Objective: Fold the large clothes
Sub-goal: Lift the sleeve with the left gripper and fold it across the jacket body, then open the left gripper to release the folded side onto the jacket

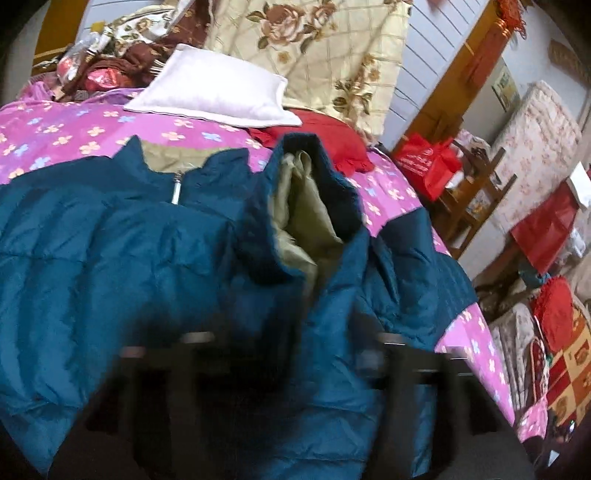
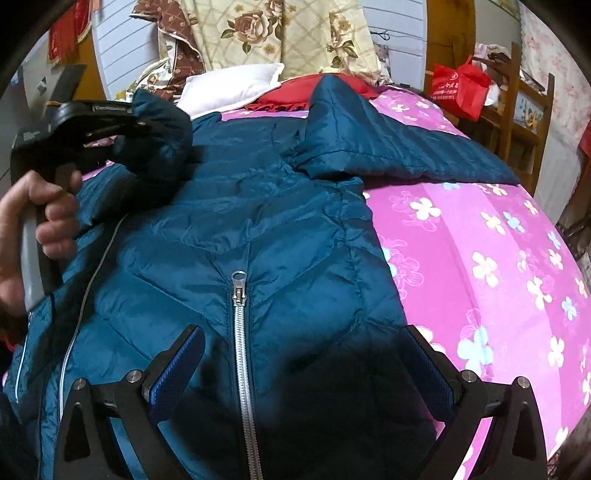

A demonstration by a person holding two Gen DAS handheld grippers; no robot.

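A teal puffer jacket (image 2: 266,229) lies front up on the pink flowered bedspread (image 2: 480,258), zipper (image 2: 240,332) closed, one sleeve (image 2: 388,144) stretched out to the right. My left gripper (image 2: 147,125) is shut on the other sleeve's cuff (image 2: 162,136) and holds it lifted over the jacket's chest. In the left wrist view the held sleeve (image 1: 303,206) stands up with its beige lining showing, and my left gripper (image 1: 288,354) is blurred below it. My right gripper (image 2: 306,354) is open and empty, low over the zipper and lower front.
A white pillow (image 2: 236,85), a red cushion (image 2: 295,92) and a floral quilt (image 2: 288,33) lie at the bed's head. A wooden chair (image 2: 517,110) with a red bag (image 2: 458,88) stands right of the bed. Red bags and boxes (image 1: 546,229) crowd the floor.
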